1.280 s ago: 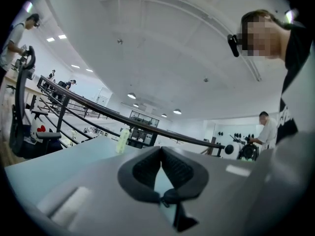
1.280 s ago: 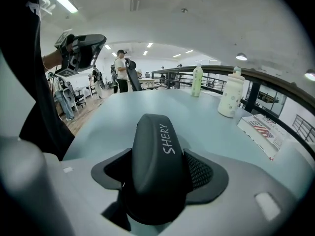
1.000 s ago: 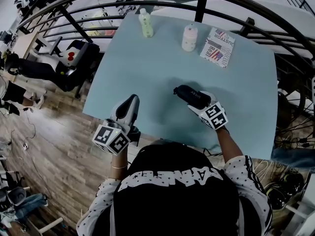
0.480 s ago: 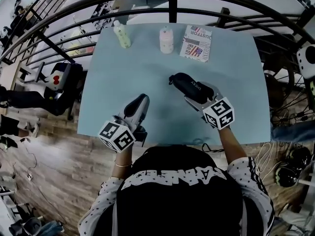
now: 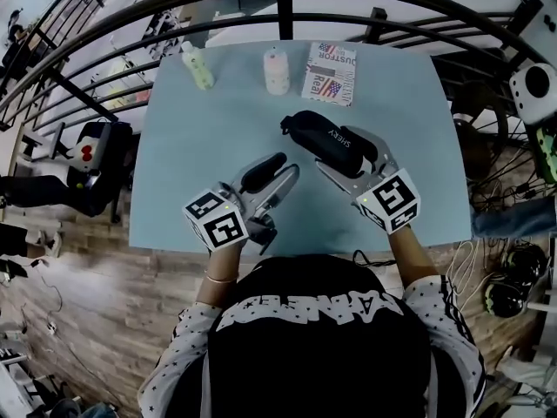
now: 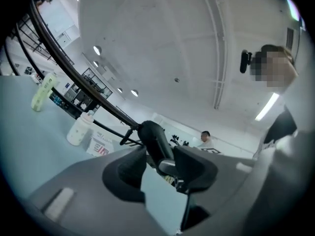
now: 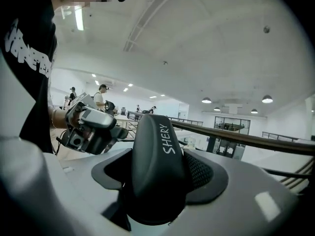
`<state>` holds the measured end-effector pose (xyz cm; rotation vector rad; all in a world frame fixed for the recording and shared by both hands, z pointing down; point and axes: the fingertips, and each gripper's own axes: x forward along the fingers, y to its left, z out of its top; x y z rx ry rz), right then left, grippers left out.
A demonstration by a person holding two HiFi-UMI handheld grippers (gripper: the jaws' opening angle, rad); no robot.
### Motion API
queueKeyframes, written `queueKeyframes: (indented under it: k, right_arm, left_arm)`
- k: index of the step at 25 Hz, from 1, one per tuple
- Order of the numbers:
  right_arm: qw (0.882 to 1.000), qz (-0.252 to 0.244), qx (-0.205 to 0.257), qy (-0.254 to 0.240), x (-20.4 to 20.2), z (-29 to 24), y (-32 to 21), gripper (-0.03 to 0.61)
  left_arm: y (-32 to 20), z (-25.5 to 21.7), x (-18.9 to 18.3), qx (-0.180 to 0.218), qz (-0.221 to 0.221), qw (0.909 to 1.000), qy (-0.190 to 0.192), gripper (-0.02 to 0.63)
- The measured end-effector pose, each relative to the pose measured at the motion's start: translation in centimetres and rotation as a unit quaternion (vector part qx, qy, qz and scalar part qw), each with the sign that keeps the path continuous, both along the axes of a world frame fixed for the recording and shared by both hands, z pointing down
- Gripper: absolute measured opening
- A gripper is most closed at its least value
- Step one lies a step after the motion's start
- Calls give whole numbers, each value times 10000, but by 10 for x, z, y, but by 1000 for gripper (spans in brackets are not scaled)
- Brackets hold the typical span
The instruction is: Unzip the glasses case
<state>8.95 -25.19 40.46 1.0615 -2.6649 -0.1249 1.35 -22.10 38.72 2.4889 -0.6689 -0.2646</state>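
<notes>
right gripper (image 5: 345,152) clamps the one case (image 5: 320,138). left gripper (image 5: 280,169) gapes wide, empty, near its end. two bottles (image 5: 197,66) (image 5: 277,70) and one box (image 5: 329,73) sit beyond.

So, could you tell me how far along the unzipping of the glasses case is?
Done: the right gripper is clamped on the glasses case. In hand: the left gripper, jaws apart, points at the case's end, just short of it. Left: the unzipping itself; the case looks fully closed.

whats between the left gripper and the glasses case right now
Nothing. In the head view only a short strip of bare blue table shows between the open left gripper and the glasses case.
</notes>
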Motion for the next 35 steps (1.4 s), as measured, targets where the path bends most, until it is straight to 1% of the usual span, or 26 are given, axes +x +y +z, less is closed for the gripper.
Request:
queueKeyframes:
  k: [2,5,10,12,15,20,24,30,35]
  right_arm:
    - [9997,-112,191,90,-5,-10,3,336]
    - [9983,-275,474,223,-14,-21,8,336]
    - [9937,-527,896,419,-31,-31,17,336]
    - [9913,-650,1022,525,-37,-32,21,336]
    - [9878,-815,1161,644,-45,-34,28,336]
    - [9814,-986,1425,831,-61,-33,38,336]
    - [9731,-1184,1644,1099,-77,-28,49,336]
    - [9677,-1155,1812,1321,-88,-25,55,336]
    - [9660,-1175,1861,1354,-87,-24,57,341]
  left_arm:
    - [-1,-3,7,-52,115,9999,63,0]
    - [-3,-8,11,-99,148,9998,127,0]
    - [-2,-22,15,-179,268,9982,509,0]
    - [-2,-25,17,-147,278,9983,498,0]
    - [-2,-26,20,-139,277,9987,407,0]
    - [-1,-27,17,-207,228,9984,471,0]
    - [1,-28,14,-193,196,9986,462,0]
    - [-1,-25,2,-296,-68,9979,575,0]
    - [2,-26,2,-310,-9,9972,686,0]
